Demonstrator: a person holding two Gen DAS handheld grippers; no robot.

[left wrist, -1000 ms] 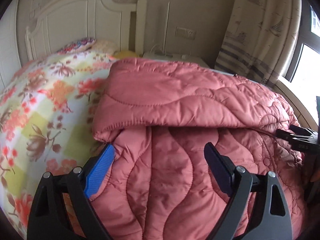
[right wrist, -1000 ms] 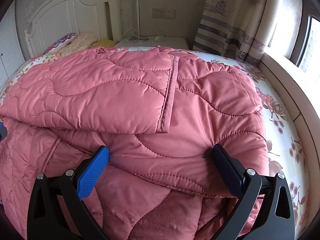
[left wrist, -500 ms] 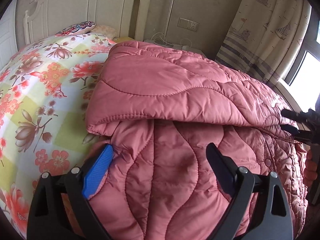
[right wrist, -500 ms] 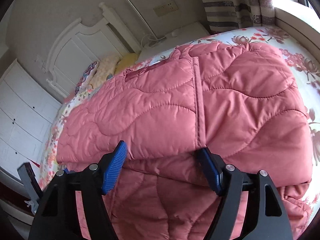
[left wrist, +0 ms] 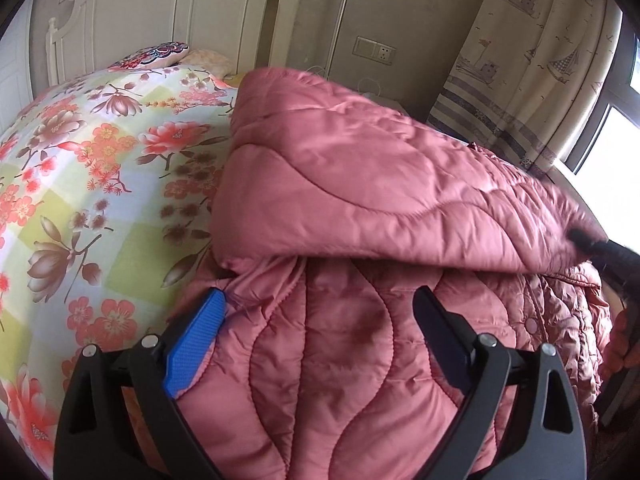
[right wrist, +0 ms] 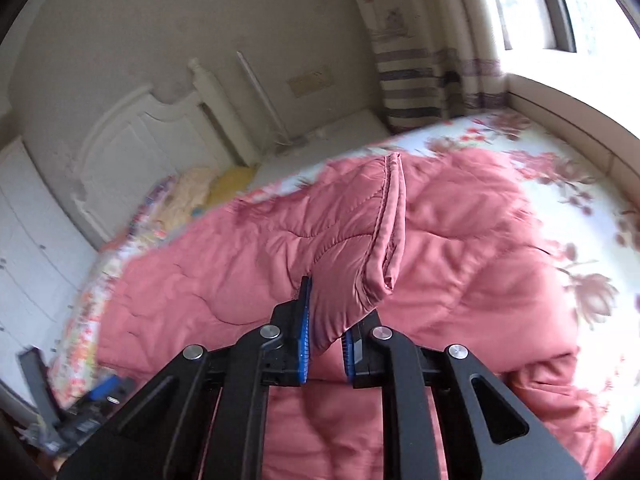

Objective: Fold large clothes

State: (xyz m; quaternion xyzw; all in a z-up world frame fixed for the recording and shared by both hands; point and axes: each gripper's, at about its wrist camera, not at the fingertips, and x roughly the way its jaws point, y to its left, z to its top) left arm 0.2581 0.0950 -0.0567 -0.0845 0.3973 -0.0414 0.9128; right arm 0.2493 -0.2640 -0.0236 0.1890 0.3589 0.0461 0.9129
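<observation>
A large pink quilted coat (left wrist: 360, 200) lies partly folded on the bed, its upper layer doubled over the lower one. My left gripper (left wrist: 320, 320) is open and empty, its fingers straddling the lower layer near the fold. My right gripper (right wrist: 326, 336) is shut on the front corner of the coat's upper layer (right wrist: 348, 264) and holds it lifted off the rest of the coat. The right gripper also shows, blurred, at the right edge of the left wrist view (left wrist: 588, 240).
The bed has a floral cover (left wrist: 80, 200) and a white headboard (left wrist: 180, 12) with pillows (left wrist: 160, 54) at the far end. A striped curtain (left wrist: 520, 80) and a window (right wrist: 532, 4) are on the right. White drawers (right wrist: 28, 248) stand left.
My right gripper has closed on the corner of the coat's upper layer and raised it. My left gripper stayed open and shifted slightly closer over the lower layer.
</observation>
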